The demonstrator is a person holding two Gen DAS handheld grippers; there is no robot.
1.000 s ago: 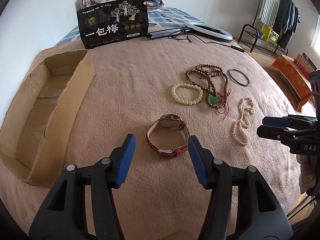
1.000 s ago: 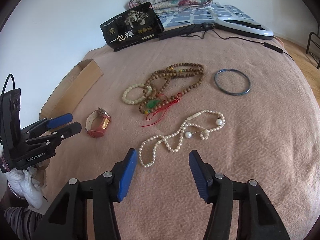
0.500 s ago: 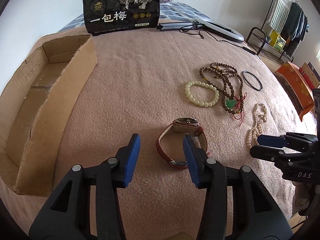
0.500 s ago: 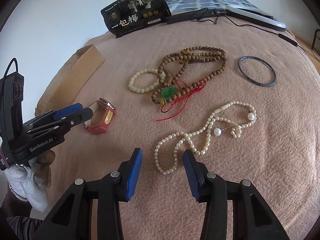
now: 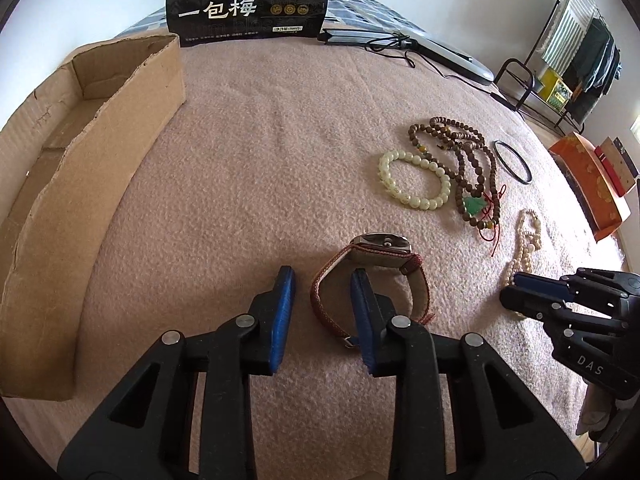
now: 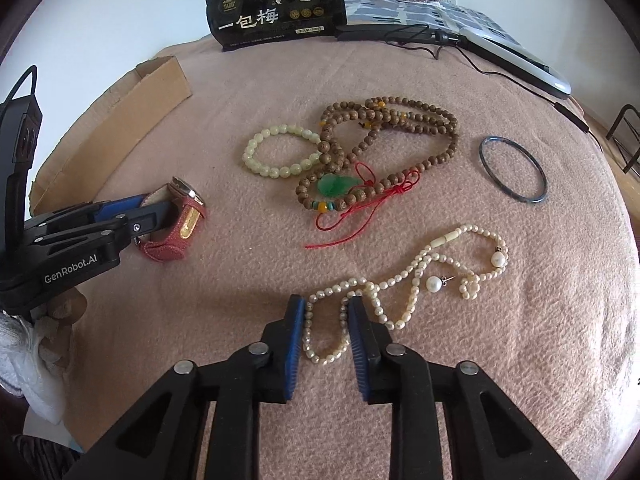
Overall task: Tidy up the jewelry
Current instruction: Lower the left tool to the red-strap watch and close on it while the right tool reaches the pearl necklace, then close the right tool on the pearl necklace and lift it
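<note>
A red-strap watch (image 5: 372, 276) stands on its edge on the pink blanket. My left gripper (image 5: 322, 280) is open, its jaws on either side of the near part of the strap; it also shows in the right wrist view (image 6: 132, 210). A pearl necklace (image 6: 404, 292) lies in loops at the front right. My right gripper (image 6: 326, 312) is open, its jaws around the necklace's near loop. A pale bead bracelet (image 6: 280, 152), a brown bead necklace with a green pendant (image 6: 384, 148) and a dark bangle (image 6: 514, 170) lie farther back.
A long open cardboard box (image 5: 68, 168) lies along the left. A black snack bag (image 5: 248, 0) stands at the back, beside a ring light and cable (image 6: 500, 56). Folded quilts sit behind it. An orange box (image 5: 588, 184) is off the bed at right.
Both grippers have moved forward and down and narrowed. The left now straddles the watch strap; the right now straddles the near loop of the pearl necklace.
</note>
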